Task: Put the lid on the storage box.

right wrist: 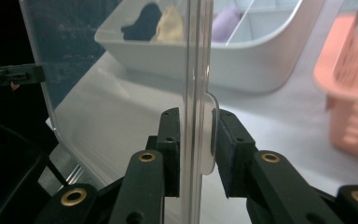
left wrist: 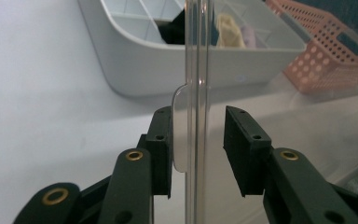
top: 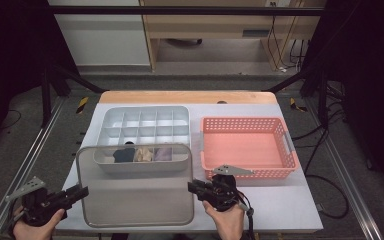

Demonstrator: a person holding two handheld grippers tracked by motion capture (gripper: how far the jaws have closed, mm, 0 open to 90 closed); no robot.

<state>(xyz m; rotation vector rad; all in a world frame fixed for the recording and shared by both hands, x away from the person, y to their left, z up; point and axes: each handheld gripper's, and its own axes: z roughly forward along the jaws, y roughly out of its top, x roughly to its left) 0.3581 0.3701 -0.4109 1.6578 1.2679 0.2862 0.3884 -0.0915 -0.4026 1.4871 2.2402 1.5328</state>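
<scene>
A clear plastic lid hangs level in front of a grey divided organizer box, overlapping its near edge. My left gripper is shut on the lid's left edge, and my right gripper is shut on its right edge. In the left gripper view the jaws stand either side of the lid's rim and its small tab. The right gripper view shows both jaws pressed against the rim. The box's near row holds a black cloth, a cream one and a purple one.
A pink perforated basket stands to the right of the box, close to my right gripper. The white tabletop runs to a wooden strip at the far edge. Black frame rails border both sides.
</scene>
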